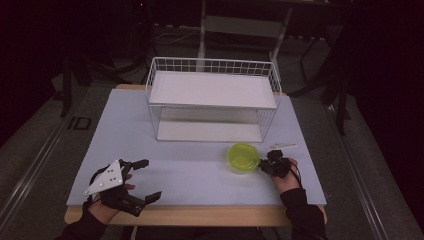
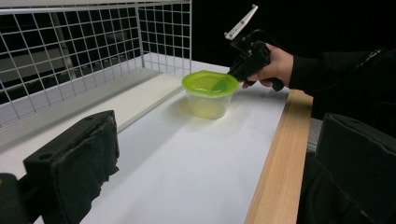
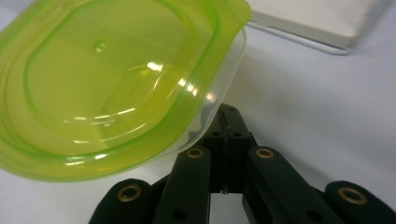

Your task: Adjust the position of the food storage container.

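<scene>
While the left gripper (image 1: 142,181) rests at the near left edge of the tabletop (image 1: 180,170) with its jaws wide apart and nothing between them, the right gripper (image 1: 263,164) has its jaws pressed together, their tip just beside the wall of a clear container (image 2: 208,99) with a green lid (image 3: 116,79). The container stands in front of a white wire basket (image 1: 212,100). On the lid, the container and the basket I can read no label or writing.

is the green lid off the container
No, the green lid sits on top of the clear container, which stands on the table by the right hand-held gripper.
</scene>
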### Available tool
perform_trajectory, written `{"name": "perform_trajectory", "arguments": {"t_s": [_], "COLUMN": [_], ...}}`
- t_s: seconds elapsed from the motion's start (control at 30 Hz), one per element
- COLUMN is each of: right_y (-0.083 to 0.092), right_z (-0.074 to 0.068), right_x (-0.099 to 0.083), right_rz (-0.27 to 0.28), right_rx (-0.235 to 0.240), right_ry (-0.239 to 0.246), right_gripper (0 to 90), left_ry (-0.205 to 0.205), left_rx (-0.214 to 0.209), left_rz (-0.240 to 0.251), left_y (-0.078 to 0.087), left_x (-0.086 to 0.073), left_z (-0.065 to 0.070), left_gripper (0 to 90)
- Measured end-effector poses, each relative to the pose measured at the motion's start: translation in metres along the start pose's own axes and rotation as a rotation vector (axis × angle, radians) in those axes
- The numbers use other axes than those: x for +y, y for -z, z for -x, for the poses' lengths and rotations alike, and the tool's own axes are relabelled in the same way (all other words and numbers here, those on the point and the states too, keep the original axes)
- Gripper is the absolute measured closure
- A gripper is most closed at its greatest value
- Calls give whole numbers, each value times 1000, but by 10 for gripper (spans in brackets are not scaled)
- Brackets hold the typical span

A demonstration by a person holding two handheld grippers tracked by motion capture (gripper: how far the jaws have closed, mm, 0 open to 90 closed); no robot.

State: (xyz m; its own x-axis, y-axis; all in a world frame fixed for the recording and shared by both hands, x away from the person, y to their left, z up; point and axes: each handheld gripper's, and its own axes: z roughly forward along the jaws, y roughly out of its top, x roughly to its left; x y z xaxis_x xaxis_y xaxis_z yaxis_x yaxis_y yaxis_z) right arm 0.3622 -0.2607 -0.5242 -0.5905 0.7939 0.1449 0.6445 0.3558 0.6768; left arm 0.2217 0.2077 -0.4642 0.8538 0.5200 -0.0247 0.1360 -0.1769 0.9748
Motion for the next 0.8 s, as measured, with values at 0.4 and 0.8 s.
{"name": "perform_trajectory", "arguments": {"t_s": [0.4,0.8], "right_y": [-14,-29], "right_z": [-26,-49], "right_x": [9,18], "right_rz": [-16,-32], "right_rx": [44,70], "right_ry": [66,110], "right_gripper": [900,900], "left_ry": [-2,-1], "left_rx": [0,-1], "left_rz": [-4,-5], "left_y": [-1,-1], "left_x": [0,0], "left_z": [0,0], "left_gripper": [4,4]}}
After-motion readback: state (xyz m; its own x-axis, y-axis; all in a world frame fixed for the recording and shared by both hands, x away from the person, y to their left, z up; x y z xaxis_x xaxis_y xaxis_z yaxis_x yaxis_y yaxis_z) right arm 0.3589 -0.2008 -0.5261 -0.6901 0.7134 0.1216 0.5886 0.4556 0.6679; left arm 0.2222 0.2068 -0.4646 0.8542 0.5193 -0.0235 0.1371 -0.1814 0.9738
